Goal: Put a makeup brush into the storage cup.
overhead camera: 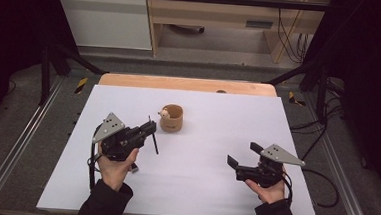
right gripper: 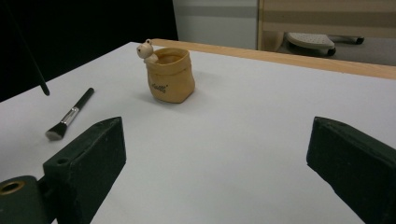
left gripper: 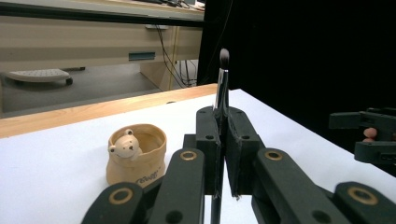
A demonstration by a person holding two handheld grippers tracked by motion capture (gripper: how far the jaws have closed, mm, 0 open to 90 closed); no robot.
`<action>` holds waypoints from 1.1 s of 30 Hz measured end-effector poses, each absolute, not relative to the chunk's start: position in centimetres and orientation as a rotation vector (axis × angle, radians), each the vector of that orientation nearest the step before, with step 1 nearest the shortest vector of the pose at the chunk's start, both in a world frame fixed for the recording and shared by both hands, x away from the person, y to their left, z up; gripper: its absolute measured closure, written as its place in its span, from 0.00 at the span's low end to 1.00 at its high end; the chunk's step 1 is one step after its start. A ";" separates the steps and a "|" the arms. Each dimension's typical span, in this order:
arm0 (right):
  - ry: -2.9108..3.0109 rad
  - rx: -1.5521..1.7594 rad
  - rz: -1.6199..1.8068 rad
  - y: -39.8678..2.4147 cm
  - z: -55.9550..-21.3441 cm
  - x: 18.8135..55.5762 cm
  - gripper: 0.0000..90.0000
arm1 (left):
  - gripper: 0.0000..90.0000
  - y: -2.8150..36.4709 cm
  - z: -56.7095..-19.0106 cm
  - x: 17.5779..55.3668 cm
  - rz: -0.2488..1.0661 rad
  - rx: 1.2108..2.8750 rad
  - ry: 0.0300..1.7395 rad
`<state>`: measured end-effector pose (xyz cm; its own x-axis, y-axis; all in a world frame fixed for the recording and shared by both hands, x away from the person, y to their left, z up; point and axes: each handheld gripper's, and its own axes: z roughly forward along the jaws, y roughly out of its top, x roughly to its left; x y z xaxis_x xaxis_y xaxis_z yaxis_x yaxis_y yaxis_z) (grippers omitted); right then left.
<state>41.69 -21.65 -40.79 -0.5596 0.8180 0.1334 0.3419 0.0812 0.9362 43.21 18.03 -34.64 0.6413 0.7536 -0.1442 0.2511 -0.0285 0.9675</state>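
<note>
Thin black makeup brush [left gripper: 222, 79] is clamped in left gripper [overhead camera: 149, 129], jaws pressed tight on its handle; in the left gripper view it stands upright, dark bristle tip up top, handle end poking out below the jaws. In high view [overhead camera: 153, 138] the brush hangs just near-left of the tan pouch [overhead camera: 171, 118], close but not touching. Pouch is the landmark: small soft cup-like bag w/ a little bear figure [overhead camera: 164, 113] on its rim, upright on the white table [overhead camera: 214, 184], toward the far middle. Left hand [overhead camera: 115, 165] sits near-left of pouch, sleeve dark. 2nd brush [right gripper: 70, 115], flat-head w/ silver ferrule, lies on the table left of pouch in the right gripper view, well apart from it. Right gripper [overhead camera: 244, 155] is near-right of pouch, well apart, jaws wide w/ nothing between them; its own cam looks at the pouch [right gripper: 170, 75] across bare tabletop. Right hand [overhead camera: 269, 190] holds it from below. Wood table edge [overhead camera: 187, 84] runs behind pouch.
</note>
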 end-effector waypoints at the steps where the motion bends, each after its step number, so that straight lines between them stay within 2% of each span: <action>1: 1.933 1.147 1.478 -21.8 -40.8 41.6 0.06 | 0.94 18.0 -34.5 43.3 0.499 1.596 0.851; 33: 1.878 1.182 1.387 -24.7 -41.5 41.1 0.05 | 0.94 16.4 -31.8 48.4 0.559 1.631 0.851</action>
<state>41.12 -24.67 -41.51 -0.4850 0.8701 0.0876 0.3396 0.0951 0.9357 48.41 16.35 -31.80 0.6232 0.7775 -0.0840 0.2320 -0.0812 0.9693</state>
